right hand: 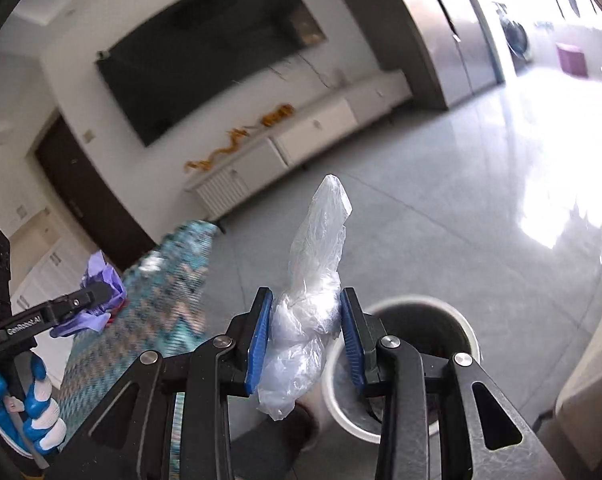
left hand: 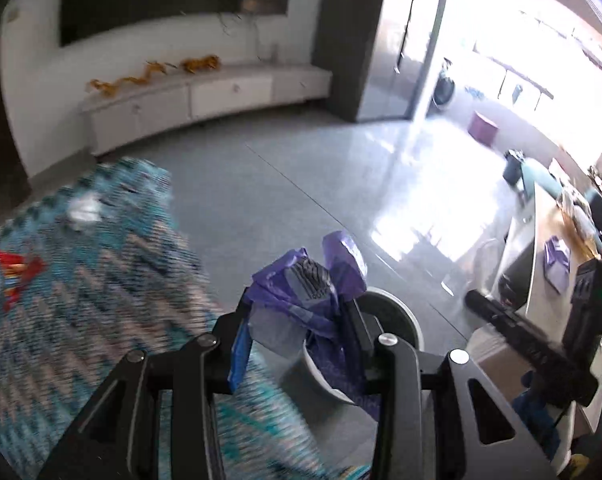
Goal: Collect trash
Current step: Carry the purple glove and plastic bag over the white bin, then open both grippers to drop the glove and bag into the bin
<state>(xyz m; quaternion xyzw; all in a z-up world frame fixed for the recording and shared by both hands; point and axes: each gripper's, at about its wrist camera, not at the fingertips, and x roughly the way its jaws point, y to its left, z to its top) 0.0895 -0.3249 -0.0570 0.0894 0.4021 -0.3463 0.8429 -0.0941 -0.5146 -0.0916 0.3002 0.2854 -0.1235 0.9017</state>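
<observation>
2 jaws pinching purple wrapper (left hand: 301, 292), clear bag (right hand: 313, 312); bin rim (right hand: 467, 322) beside, floor (right hand: 441, 220) open.

Likely a home living room: wall television (right hand: 205, 76), low cabinet (left hand: 205, 100), patterned rug (left hand: 101, 280).

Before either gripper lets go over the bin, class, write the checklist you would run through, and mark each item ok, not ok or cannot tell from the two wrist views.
1. Left gripper holds the purple bag: ok.
2. Right gripper clamps the clear plastic bag: ok.
3. White bin mouth unobstructed: ok.
4. Clear plastic bag directly above the opening: cannot tell; it appears toward the bin's left rim.
5. Purple bag above the opening: cannot tell; the fingers hide much of the bin.
6. Rug free of trash: not ok; a white scrap and a red wrapper lie there.
</observation>
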